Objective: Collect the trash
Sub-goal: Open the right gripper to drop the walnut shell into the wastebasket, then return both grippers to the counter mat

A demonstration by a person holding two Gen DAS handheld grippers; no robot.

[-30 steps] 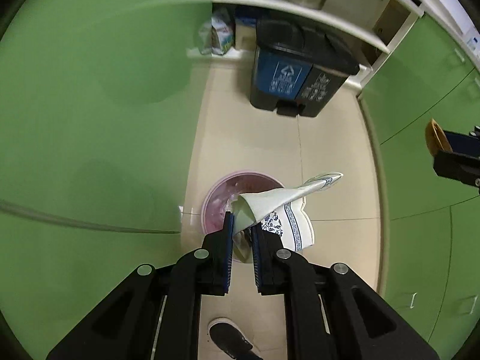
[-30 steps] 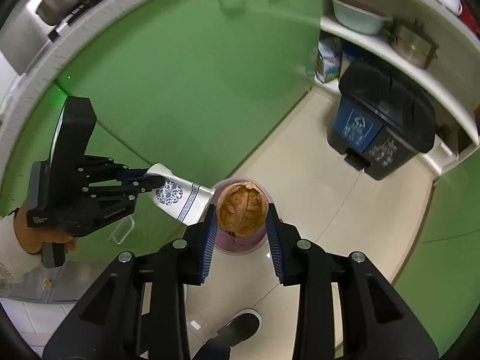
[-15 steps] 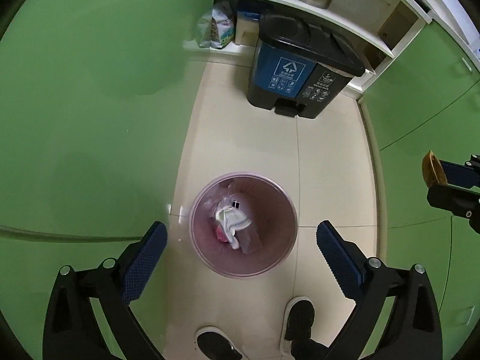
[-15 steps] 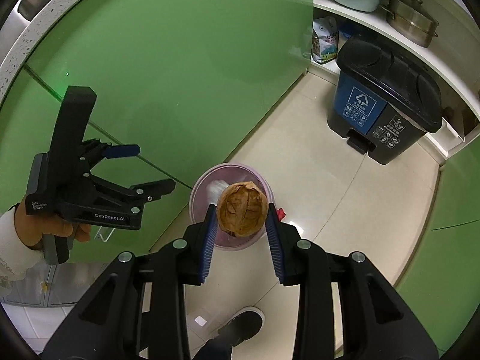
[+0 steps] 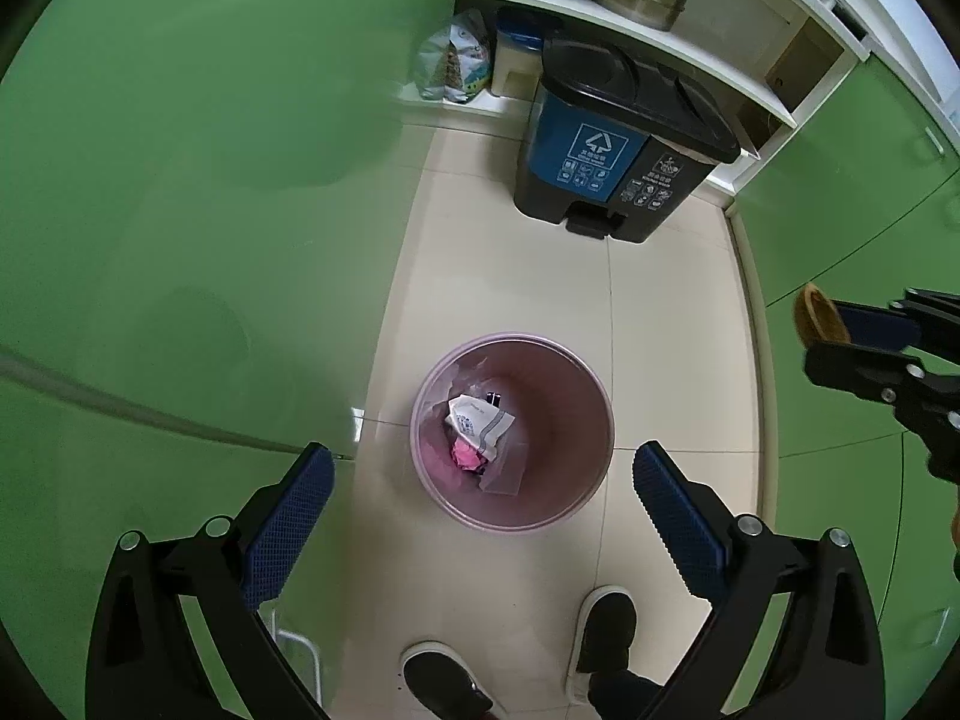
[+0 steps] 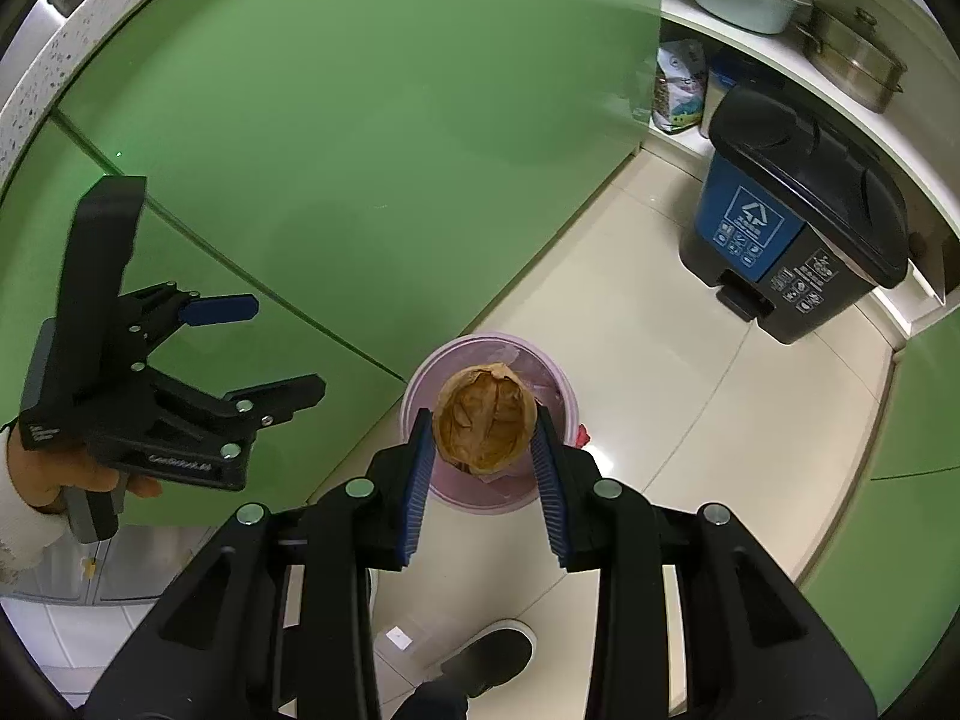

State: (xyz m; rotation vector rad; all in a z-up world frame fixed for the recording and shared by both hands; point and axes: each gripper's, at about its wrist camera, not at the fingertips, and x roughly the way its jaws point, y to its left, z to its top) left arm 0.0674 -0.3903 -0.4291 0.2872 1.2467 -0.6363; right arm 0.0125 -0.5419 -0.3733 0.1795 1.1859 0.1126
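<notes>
On the tiled floor (image 5: 498, 276) stands the pink bin (image 5: 591, 420). The left tool (image 5: 480, 492) gapes wide and empty, while the right tool (image 6: 483, 432) clamps a brown paper cup (image 6: 483, 427). Released off-centre, the cup could clip the rim and land outside.

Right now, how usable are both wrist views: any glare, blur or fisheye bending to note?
Left wrist view: sharp centre, the pink bin and its paper trash readable; the green cabinet shows soft hazy reflections, and straight shelf edges bow. Right wrist view: the brown paper ball in the right gripper is crisp; floor tiles carry mild sheen; corners go black.
</notes>
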